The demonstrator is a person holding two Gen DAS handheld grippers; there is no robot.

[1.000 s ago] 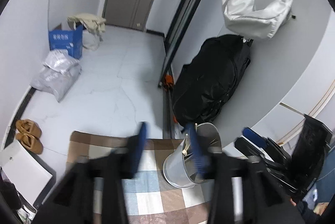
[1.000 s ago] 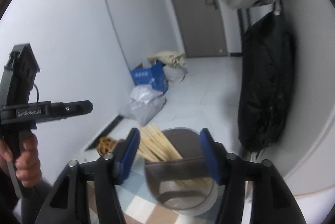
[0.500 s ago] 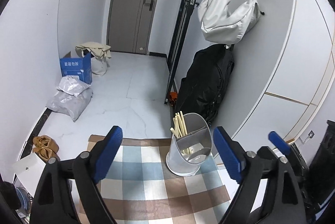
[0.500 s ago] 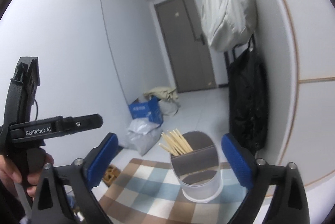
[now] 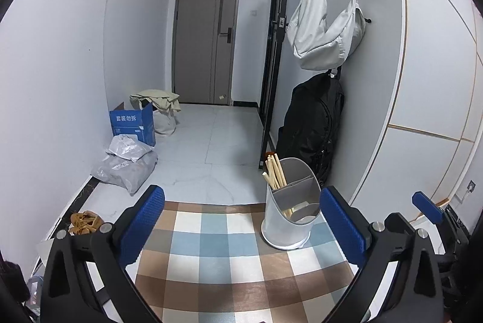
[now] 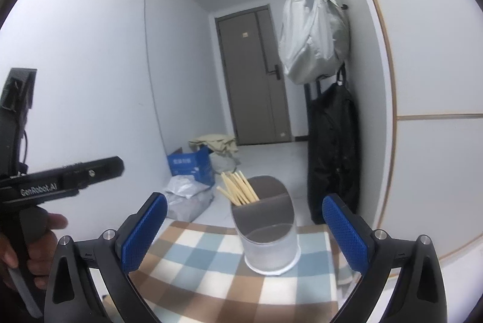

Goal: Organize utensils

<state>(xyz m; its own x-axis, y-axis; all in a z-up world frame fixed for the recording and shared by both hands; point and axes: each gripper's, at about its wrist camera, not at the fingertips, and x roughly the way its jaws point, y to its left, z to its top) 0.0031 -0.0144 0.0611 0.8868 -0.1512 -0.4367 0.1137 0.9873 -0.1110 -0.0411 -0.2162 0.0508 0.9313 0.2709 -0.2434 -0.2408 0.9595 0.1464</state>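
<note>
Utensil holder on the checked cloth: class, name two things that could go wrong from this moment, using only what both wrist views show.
1. The chopsticks lean out to one side of the holder, so a passing gripper might catch them and tip it.
2. The holder stands near the far edge of the cloth, so a nudge could push it off.
Both the left gripper and right gripper are open and empty.

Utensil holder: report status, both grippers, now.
Left gripper open, empty. Right gripper open, empty. Utensil holder upright on checkered cloth, chopsticks in rear compartment. Nothing in the way.
</note>
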